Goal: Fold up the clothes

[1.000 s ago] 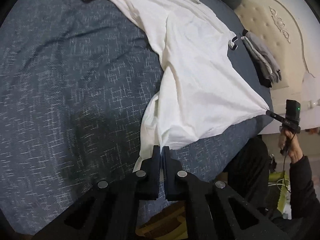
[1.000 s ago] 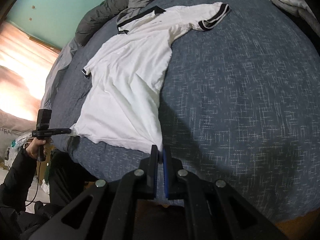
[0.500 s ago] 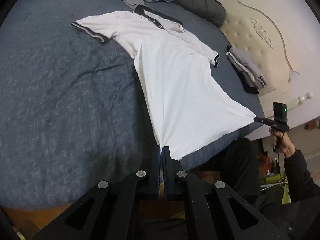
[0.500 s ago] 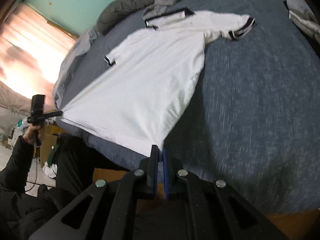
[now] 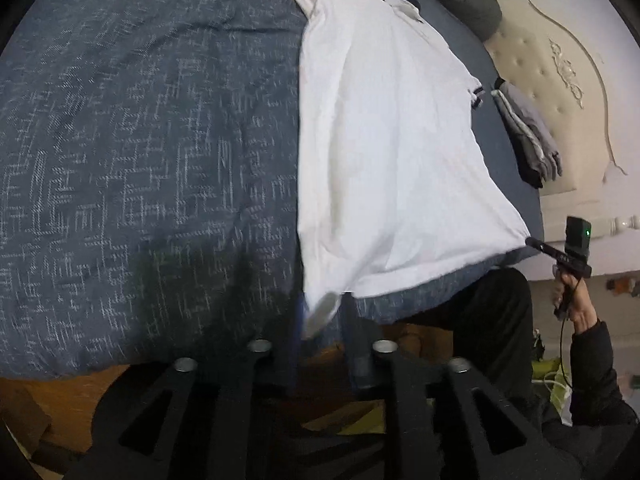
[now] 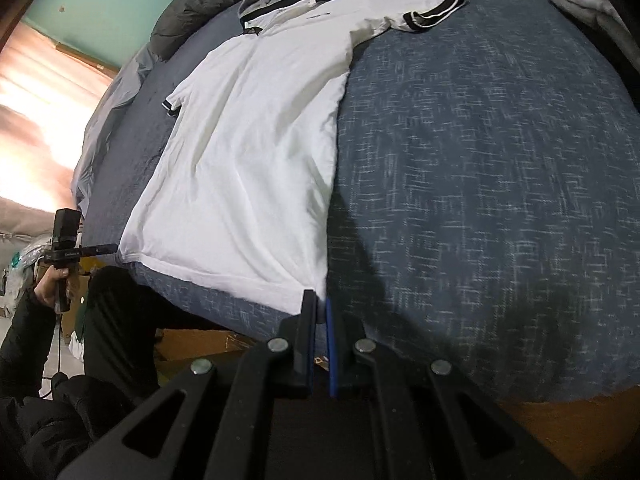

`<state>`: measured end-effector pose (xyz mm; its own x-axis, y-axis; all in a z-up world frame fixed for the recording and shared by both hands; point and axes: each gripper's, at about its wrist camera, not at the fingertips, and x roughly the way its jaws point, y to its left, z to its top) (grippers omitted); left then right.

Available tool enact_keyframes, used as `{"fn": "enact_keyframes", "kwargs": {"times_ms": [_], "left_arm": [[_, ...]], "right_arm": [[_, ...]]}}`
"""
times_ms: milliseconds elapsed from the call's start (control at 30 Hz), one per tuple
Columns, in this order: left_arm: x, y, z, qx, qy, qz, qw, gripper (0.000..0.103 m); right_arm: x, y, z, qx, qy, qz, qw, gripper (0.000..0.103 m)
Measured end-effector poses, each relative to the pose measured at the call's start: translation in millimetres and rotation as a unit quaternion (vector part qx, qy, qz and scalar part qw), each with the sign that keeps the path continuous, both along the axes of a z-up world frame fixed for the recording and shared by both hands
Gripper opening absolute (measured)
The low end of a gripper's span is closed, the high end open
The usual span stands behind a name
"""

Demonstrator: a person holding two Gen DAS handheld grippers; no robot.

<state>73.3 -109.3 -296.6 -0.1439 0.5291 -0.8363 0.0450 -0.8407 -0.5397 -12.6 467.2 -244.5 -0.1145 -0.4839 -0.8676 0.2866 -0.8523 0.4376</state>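
Fingers: your left gripper (image 5: pixel 322 312) is opening off one hem corner of the limp, light polo shirt (image 6: pixel 248 152), your right gripper (image 6: pixel 318 304) pinching the other; regrasp at corners.

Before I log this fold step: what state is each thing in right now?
White polo shirt: spread flat, front up, hem at the bed edge.
Left gripper: jaws opening, hem corner loose between them.
Right gripper: shut on the other hem corner.
Grey clothes: folded, stacked by the headboard.
Bedspread: smooth.
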Motion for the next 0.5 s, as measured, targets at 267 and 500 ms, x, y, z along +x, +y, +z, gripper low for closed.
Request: {"fn": "enact_keyframes", "kwargs": {"times_ms": [267,500], "left_arm": [[-14.6,10.7,-11.6,-0.006,-0.013,-0.002,0.9999,0.031],[-24.3,13.8,-8.7,-0.004,-0.007,0.008,0.9999,0.031]], "right_arm": [[-1.5,13.8,-10.0,-0.001,-0.007,-0.028,1.0,0.004],[-12.3,1.4,-7.0,-0.023,-0.005,-0.031,0.999,0.01]]}}
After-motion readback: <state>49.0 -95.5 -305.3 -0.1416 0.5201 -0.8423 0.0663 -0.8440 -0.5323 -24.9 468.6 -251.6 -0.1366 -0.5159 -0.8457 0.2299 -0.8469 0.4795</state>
